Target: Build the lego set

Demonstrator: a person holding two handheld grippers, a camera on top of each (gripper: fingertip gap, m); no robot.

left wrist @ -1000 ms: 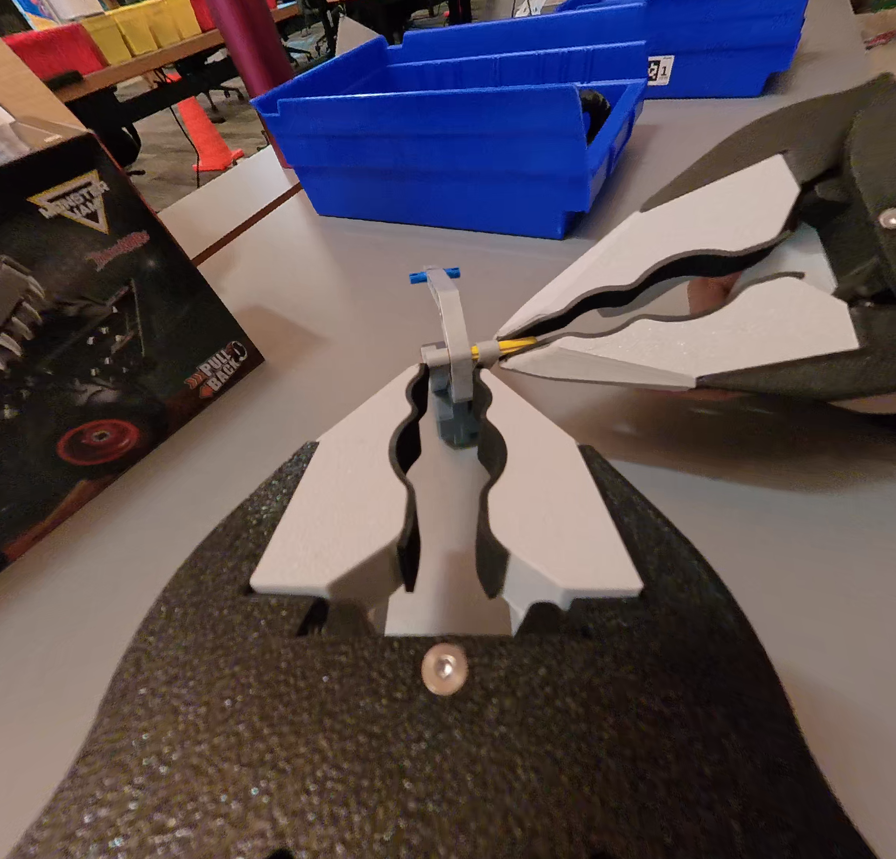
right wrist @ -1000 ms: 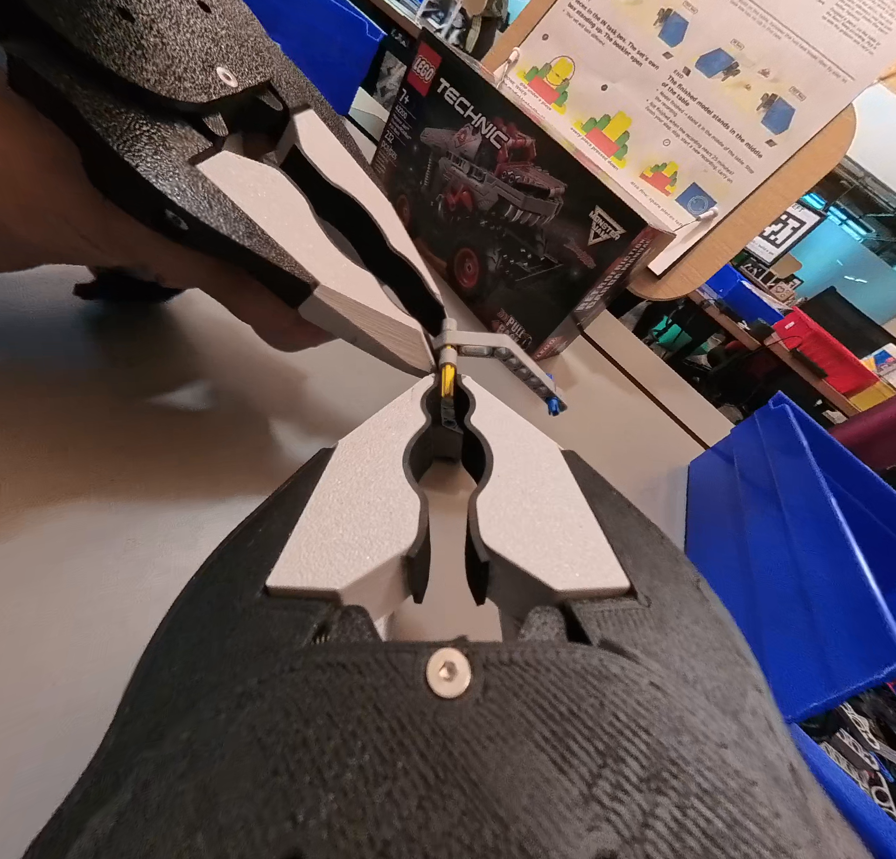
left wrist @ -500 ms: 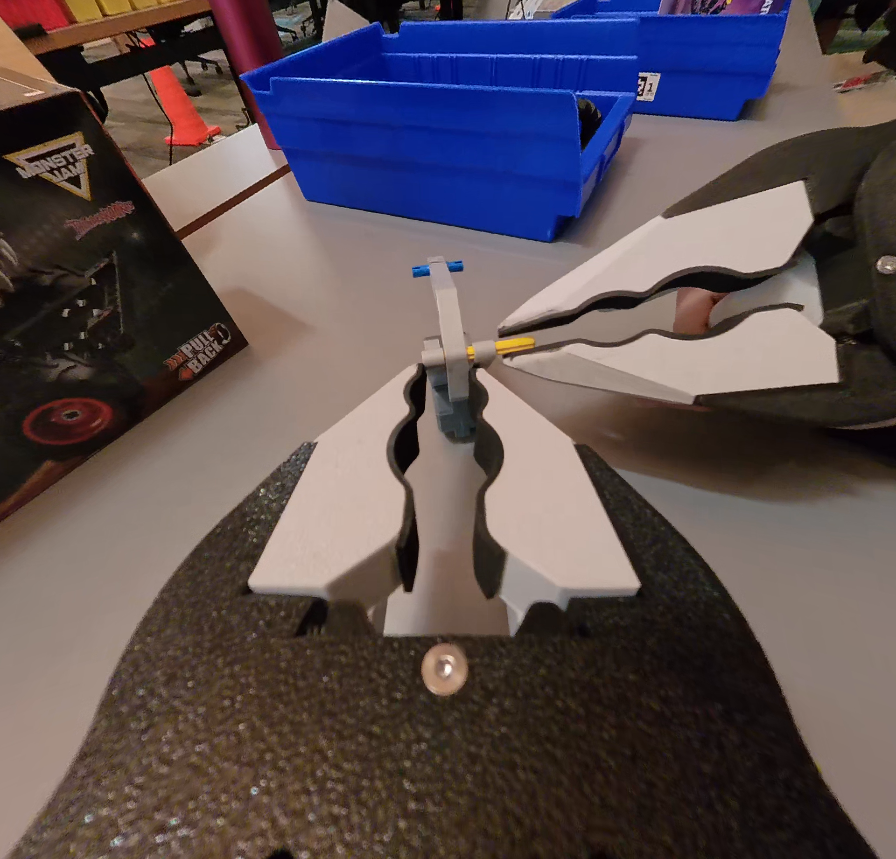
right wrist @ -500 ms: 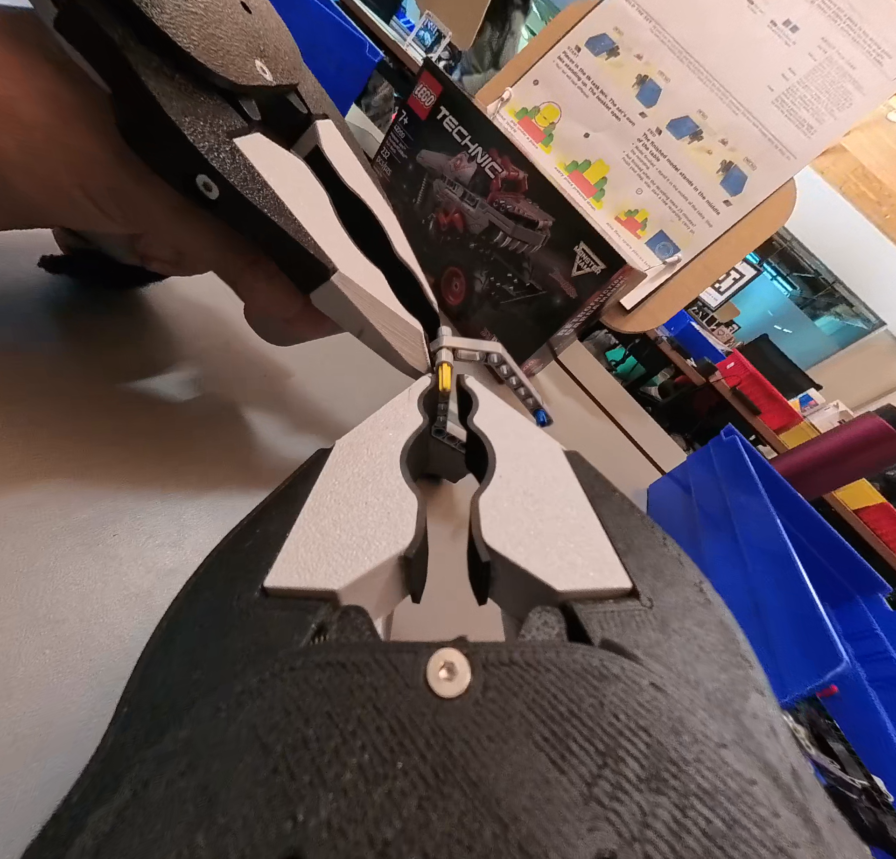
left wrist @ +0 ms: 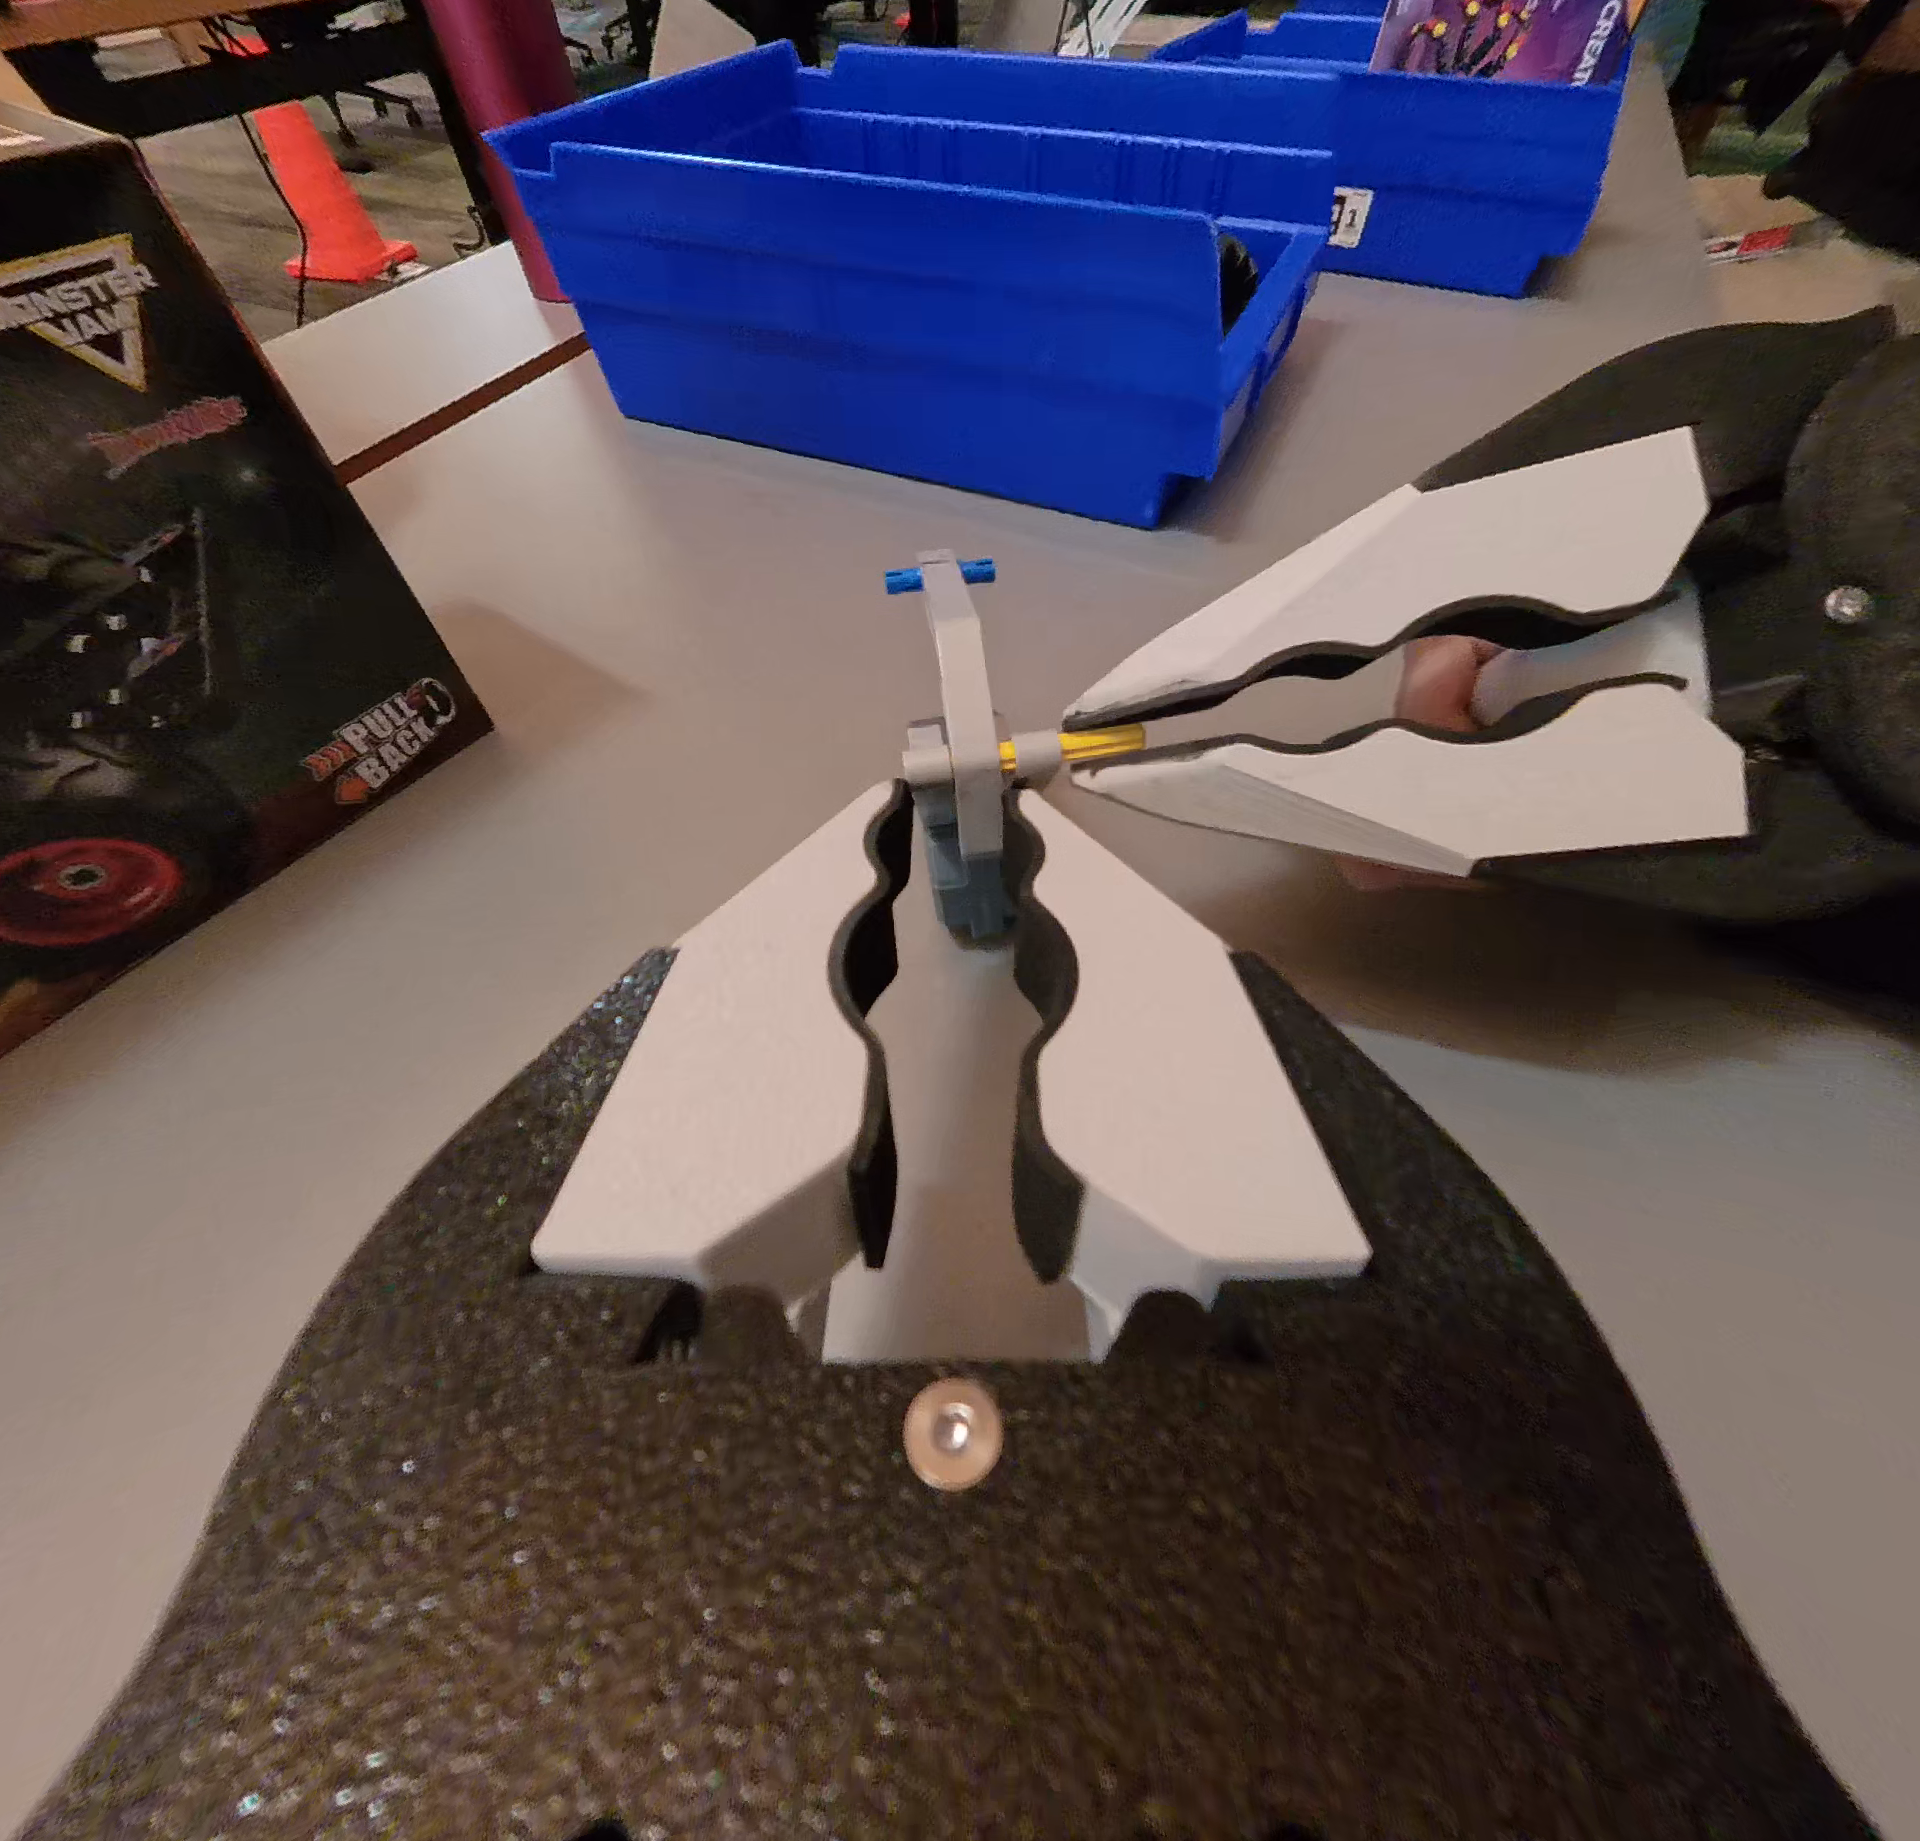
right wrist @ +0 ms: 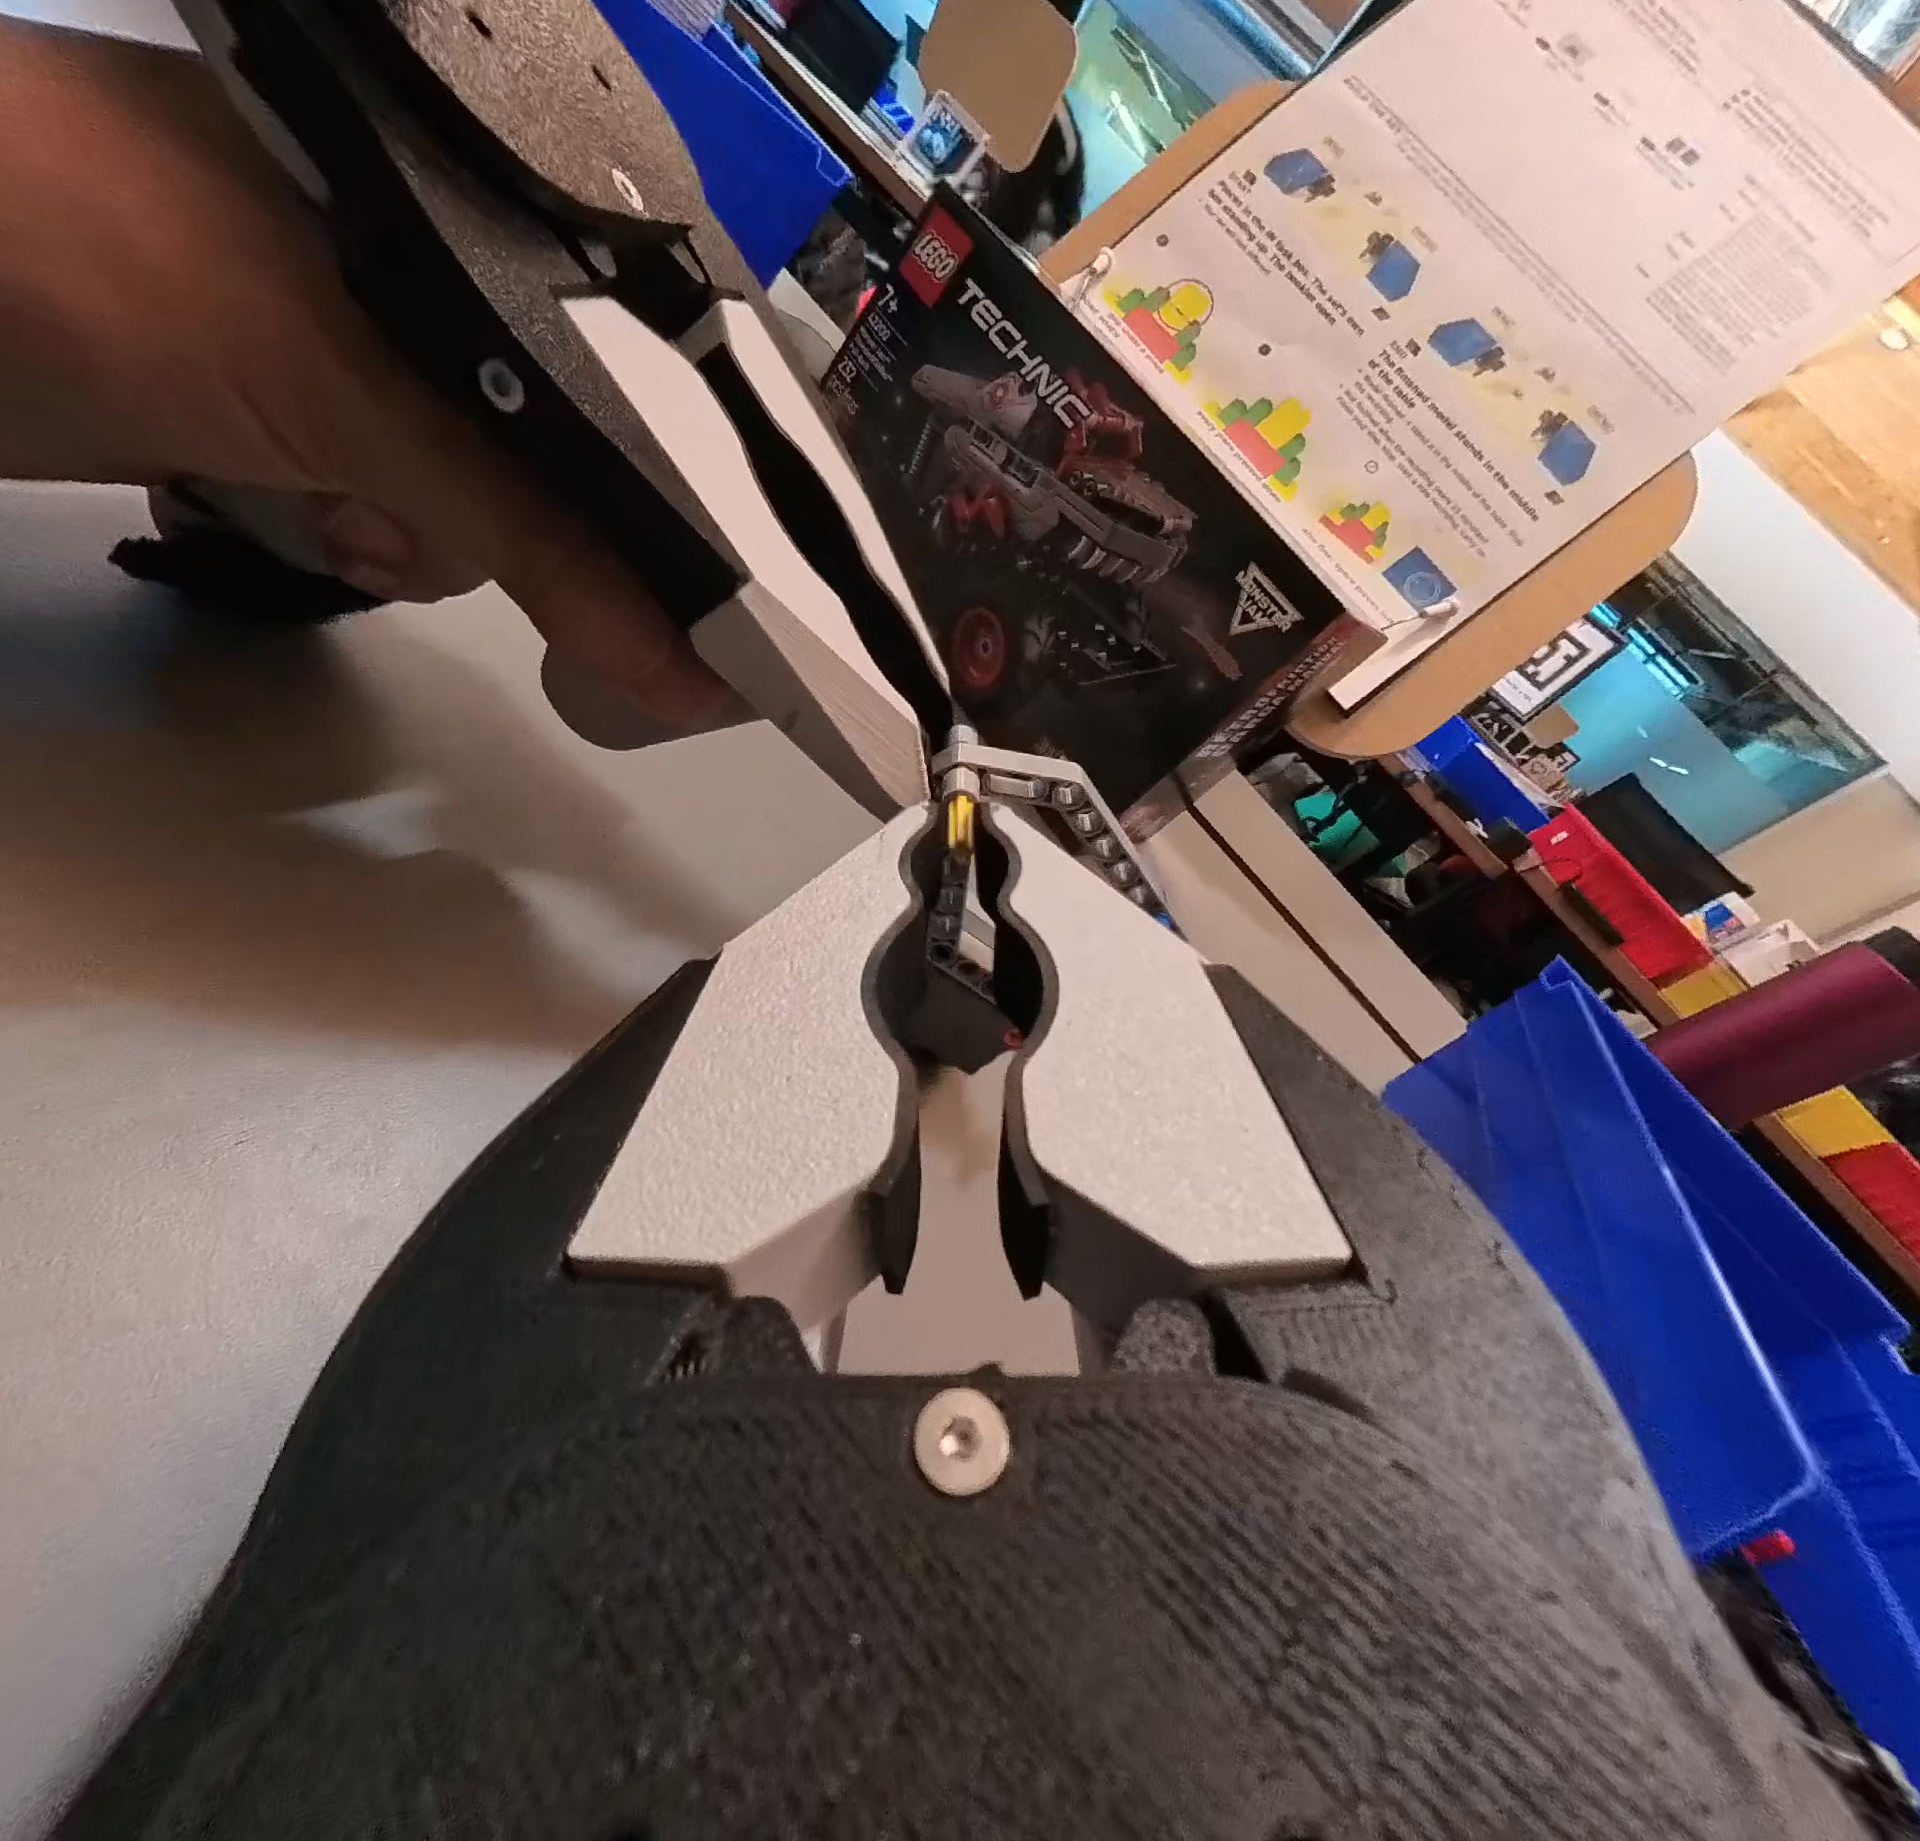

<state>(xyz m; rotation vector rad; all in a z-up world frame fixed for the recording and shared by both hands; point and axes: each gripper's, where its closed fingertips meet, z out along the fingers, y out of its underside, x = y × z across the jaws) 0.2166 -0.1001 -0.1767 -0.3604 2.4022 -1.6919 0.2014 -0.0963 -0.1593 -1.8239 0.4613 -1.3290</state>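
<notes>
Joining, left wrist view: you are seating the yellow axle [left wrist: 1101, 742] into the grey beam [left wrist: 961, 669], I judge; next calls for a straight push along the axle.
Left gripper [left wrist: 961, 835]: nearly closed on the beam's dark grey connector [left wrist: 966, 882], held above the table [left wrist: 675, 586].
Right gripper [left wrist: 1075, 747]: reaching in from your right, tips pinched on the axle.
Right wrist view: right gripper [right wrist: 961, 830] pinches the axle, a black piece [right wrist: 951, 991] between its fingers; left gripper [right wrist: 920, 752] slants down from upper left.
</notes>
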